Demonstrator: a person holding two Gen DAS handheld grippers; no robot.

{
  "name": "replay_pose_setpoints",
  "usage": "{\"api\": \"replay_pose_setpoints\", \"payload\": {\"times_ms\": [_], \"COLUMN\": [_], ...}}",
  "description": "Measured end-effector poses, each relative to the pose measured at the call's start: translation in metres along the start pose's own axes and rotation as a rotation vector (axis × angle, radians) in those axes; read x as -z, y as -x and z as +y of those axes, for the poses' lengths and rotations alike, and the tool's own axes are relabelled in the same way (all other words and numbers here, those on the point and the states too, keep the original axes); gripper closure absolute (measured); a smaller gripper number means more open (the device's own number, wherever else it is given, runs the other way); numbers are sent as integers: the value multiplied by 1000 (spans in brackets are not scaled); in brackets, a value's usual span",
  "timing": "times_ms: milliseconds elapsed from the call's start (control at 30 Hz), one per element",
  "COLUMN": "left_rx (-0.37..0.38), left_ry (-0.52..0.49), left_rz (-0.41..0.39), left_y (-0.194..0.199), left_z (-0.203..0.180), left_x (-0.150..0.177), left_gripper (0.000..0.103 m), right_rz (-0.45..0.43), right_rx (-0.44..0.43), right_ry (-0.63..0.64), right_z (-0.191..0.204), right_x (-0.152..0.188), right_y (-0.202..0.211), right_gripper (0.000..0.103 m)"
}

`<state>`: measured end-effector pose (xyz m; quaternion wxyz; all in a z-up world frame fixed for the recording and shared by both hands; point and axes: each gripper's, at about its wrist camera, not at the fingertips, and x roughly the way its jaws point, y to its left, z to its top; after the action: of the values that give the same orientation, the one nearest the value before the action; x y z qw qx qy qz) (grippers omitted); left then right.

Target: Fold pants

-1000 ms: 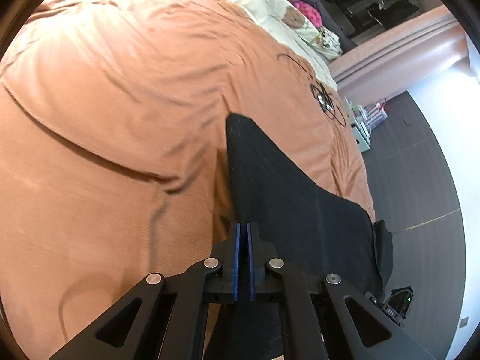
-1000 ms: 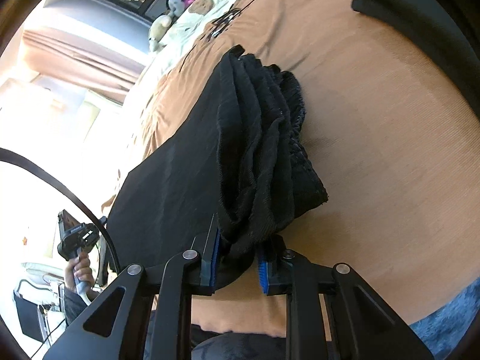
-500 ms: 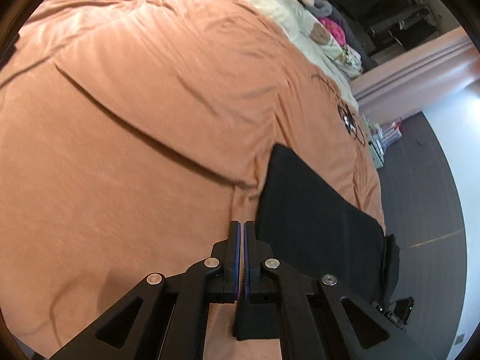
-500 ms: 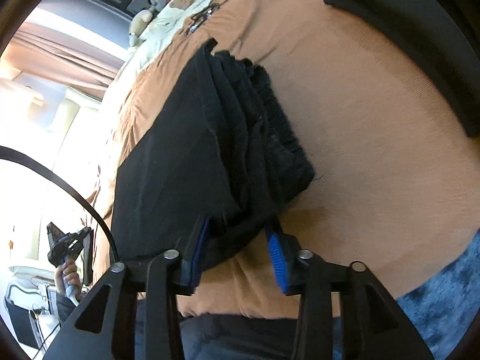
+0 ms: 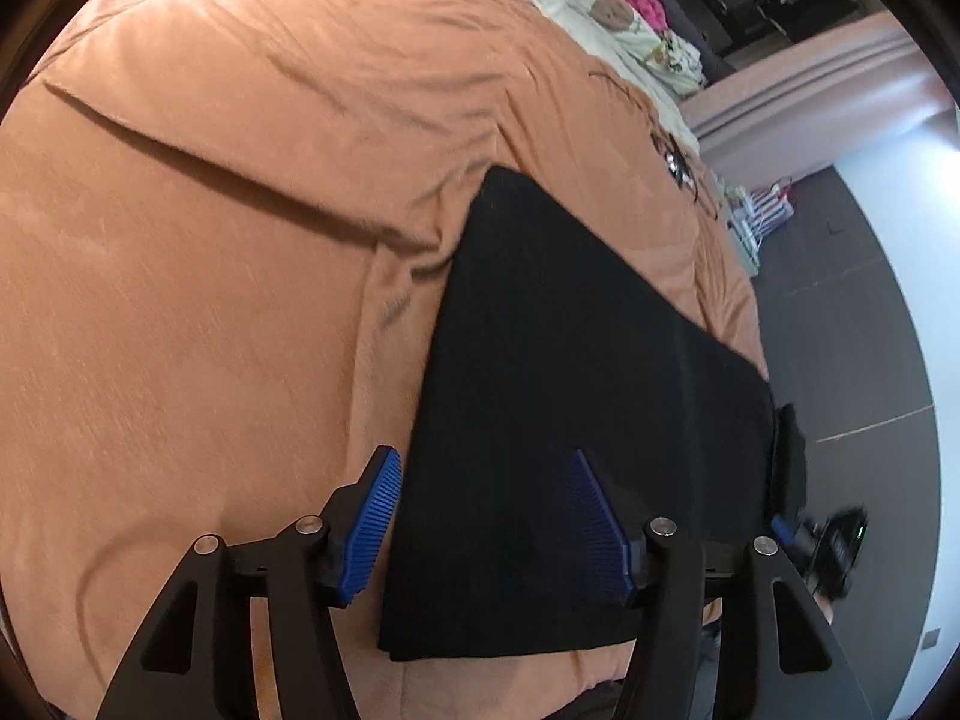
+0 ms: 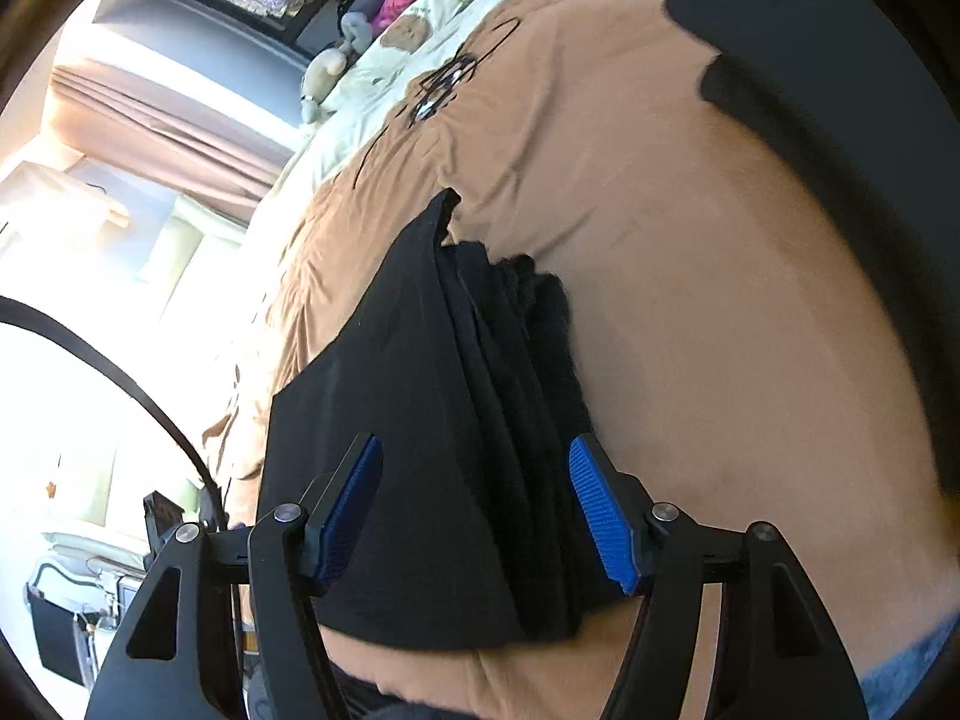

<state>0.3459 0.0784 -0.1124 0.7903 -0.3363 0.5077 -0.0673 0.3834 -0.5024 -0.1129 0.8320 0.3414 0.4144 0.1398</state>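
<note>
Left claw [image 5: 480, 516]: fingers standing apart, hovering over the black pants [image 5: 576, 396], gripping nothing. Pants: lying flat as a folded rectangle on the orange bedspread [image 5: 210, 276]. Right claw [image 6: 474, 510]: also standing apart, straddling the stacked layered edge. Folding is looking nearly complete; perhaps tidying is remaining.

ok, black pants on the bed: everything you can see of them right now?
The black pants are plain matte fabric, no print, lying folded flat on the orange bedspread. One side is smooth with straight edges; the right wrist view shows bunched, stacked layers along the other side. The left gripper and right gripper are both open, fingers spread to either side of the fabric, neither clamping it.
</note>
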Motion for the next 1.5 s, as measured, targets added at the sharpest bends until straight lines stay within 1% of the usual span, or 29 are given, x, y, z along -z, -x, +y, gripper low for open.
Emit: {"api": "replay_pose_setpoints", "payload": {"times_ms": [33, 133, 233, 433, 467, 567, 600, 667, 700, 733, 767, 867, 967, 1000, 1033, 1100, 1133, 1167, 1333, 1400, 1500], "left_rx": [2, -4, -12, -27, -33, -44, -45, -51, -53, -55, -56, -50, -42, -41, -40, -38, -37, -36, -36, -37, -40], "left_ry": [1, 11, 21, 31, 29, 24, 24, 21, 19, 18, 16, 23, 29, 29, 29, 31, 30, 29, 29, 31, 33], "left_rz": [6, 19, 33, 34, 33, 28, 27, 24, 24, 23, 22, 17, 12, 11, 11, 11, 11, 11, 11, 12, 12], "left_y": [-1, -5, -9, -12, -12, -11, -11, -10, -10, -10, -9, -8, -7, -7, -6, -5, -5, -4, -4, -4, -3], "left_z": [-1, 1, 2, 3, 2, 0, 0, -1, -2, -2, -3, -2, 0, 0, 0, 0, 0, -1, -1, -1, -2], "left_x": [3, 11, 19, 29, 30, 32, 32, 34, 34, 35, 35, 36, 37, 38, 38, 39, 39, 39, 39, 40, 43], "left_gripper": [41, 41, 41, 38, 38, 38, 38, 38, 38, 38, 38, 38, 38, 38, 38, 38, 38, 38, 38, 38, 38], "right_rz": [9, 31, 50, 77, 83, 92, 91, 106, 106, 105, 105, 91, 33, 2, -15, -22, -23, -23, 29, 65, 111], "right_rx": [-4, -28, -22, 3, -9, -7, -12, -26, -23, -34, -48, -106, -196, -213, -211, -180, -163, -136, -48, -5, 22], "right_ry": [2, -3, 5, 31, 35, 78, 98, 145, 170, 197, 216, 272, 314, 319, 315, 299, 294, 283, 212, 188, 179], "right_z": [-2, -2, -2, 4, 7, 20, 25, 39, 47, 54, 58, 73, 83, 86, 85, 82, 79, 74, 53, 47, 44], "right_x": [-7, -29, -45, -67, -70, -80, -83, -85, -86, -86, -85, -82, -79, -78, -79, -79, -77, -76, -67, -62, -57], "right_y": [-7, -32, -51, -74, -76, -82, -82, -82, -81, -79, -77, -69, -48, -40, -34, -32, -32, -34, -52, -63, -73], "right_gripper": [37, 36, 36, 36, 36, 36, 38, 59, 63, 70, 74, 75, 75, 75, 75, 64, 53, 49, 48, 48, 48]}}
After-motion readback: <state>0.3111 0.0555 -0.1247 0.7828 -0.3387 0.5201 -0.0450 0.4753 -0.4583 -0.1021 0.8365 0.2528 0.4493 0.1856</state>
